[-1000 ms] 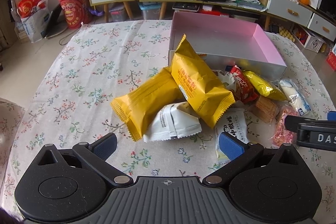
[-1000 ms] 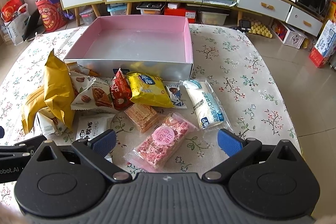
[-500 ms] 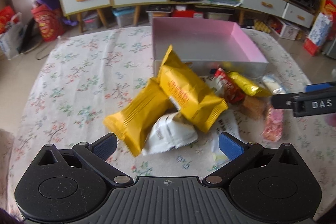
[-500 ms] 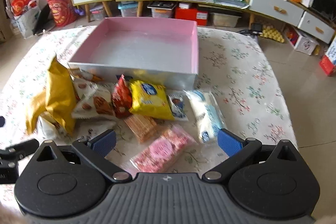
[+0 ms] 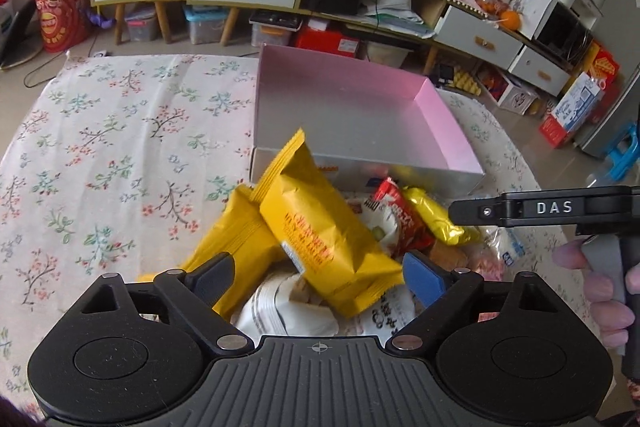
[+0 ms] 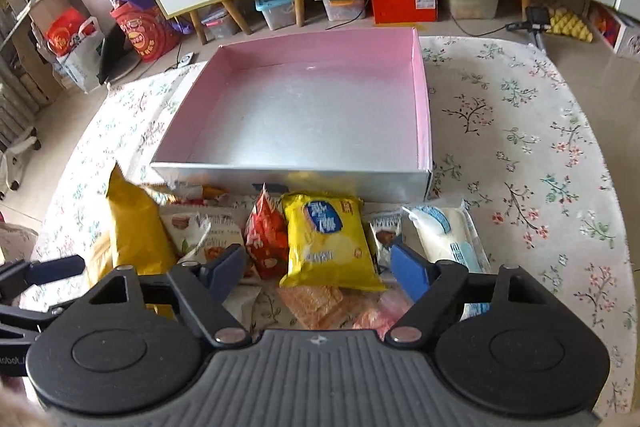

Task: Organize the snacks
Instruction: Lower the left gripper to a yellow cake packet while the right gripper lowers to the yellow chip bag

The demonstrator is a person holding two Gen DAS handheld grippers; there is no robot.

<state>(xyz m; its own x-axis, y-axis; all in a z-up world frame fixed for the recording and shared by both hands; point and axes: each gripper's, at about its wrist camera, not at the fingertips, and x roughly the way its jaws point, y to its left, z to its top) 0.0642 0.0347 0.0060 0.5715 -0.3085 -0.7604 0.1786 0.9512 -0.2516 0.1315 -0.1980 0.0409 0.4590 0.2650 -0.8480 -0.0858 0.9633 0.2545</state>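
Observation:
An empty box [image 6: 422,99] with pink walls and a silver floor stands on the floral tablecloth, with a heap of snack packets in front of it. My left gripper [image 5: 320,277] hangs over two orange-yellow bags. The upper bag [image 5: 320,227] lies between its closing jaws, and the pads do not press it. My right gripper [image 6: 320,271] is over a yellow chip bag with a blue logo [image 6: 326,239], which also lies between closing jaws without contact. A red packet [image 6: 266,239] lies left of the chip bag and a long white packet [image 6: 444,235] lies to its right.
A wafer packet [image 6: 316,303] and a pink candy packet [image 6: 376,311] lie under my right gripper. White nut packets [image 6: 192,227] sit beside the orange bag [image 6: 136,231]. The box [image 5: 452,123] is just behind the heap. A person's fingers [image 5: 600,287] show at the right. Cabinets and floor clutter stand beyond the table.
Both grippers have moved forward over the heap, toward the box. Their jaws have narrowed around the orange-yellow bag and the yellow chip bag. No packet has moved.

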